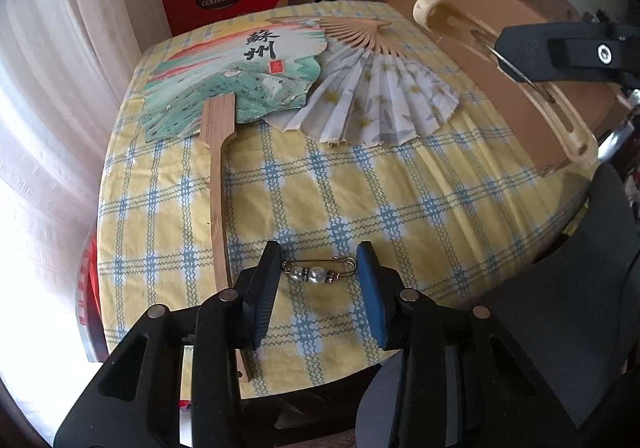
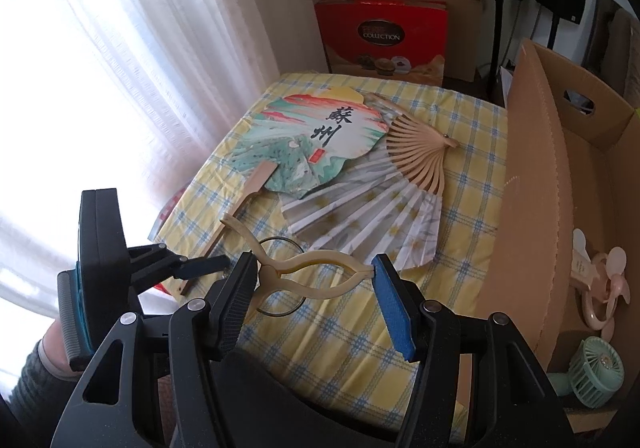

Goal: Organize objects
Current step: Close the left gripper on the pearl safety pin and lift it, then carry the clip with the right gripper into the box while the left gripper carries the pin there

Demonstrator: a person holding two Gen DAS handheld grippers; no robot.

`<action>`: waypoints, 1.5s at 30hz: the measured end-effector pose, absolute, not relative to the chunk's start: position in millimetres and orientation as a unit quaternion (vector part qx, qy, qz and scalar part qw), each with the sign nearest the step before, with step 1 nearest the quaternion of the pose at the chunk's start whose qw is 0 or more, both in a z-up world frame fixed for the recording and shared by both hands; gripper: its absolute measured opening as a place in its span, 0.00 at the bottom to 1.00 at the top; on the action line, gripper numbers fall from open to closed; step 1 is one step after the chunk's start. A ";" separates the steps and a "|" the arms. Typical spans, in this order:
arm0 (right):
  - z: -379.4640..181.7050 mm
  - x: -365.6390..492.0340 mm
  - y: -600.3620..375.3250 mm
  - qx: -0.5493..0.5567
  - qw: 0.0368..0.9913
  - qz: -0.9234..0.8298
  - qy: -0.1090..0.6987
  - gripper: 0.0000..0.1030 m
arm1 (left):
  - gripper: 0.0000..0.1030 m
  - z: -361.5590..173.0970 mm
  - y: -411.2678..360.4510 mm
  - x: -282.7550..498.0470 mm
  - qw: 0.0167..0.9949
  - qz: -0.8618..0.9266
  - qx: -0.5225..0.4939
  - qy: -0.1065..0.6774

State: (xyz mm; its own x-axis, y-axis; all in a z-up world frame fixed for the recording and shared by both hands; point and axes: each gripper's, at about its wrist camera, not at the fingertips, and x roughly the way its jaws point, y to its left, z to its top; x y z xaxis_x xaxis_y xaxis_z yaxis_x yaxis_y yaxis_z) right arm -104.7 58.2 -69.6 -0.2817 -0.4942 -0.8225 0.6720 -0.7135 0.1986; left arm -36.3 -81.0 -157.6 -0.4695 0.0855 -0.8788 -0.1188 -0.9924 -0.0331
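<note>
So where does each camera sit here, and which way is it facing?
Left wrist: on the left gripper, low over the table, facing the pearl pin between open fingers; right gripper shows.
Right wrist: on the right gripper, higher, holding the cream clip; left gripper shows.
Shared: painted fan, folding fan.

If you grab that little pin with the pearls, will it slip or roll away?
Probably a bit slippery: the pearl pin is thin wire with smooth round beads. It likely won't roll, since it lies flat on the cloth. It looks light, sitting between the open left gripper fingers.
</note>
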 end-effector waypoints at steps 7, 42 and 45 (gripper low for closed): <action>-63.0 -103.5 62.3 0.467 0.370 -0.798 0.097 0.59 | 0.35 -143.7 -78.9 -35.9 0.065 0.863 -0.501 0.006; -31.4 -192.6 251.1 0.484 0.221 -0.845 0.050 0.59 | 0.35 -20.3 110.8 -152.9 0.248 0.863 -0.441 -0.012; -48.4 -197.4 257.5 0.500 0.215 -0.838 0.049 0.59 | 0.35 -27.8 124.7 -155.6 0.257 0.856 -0.448 -0.009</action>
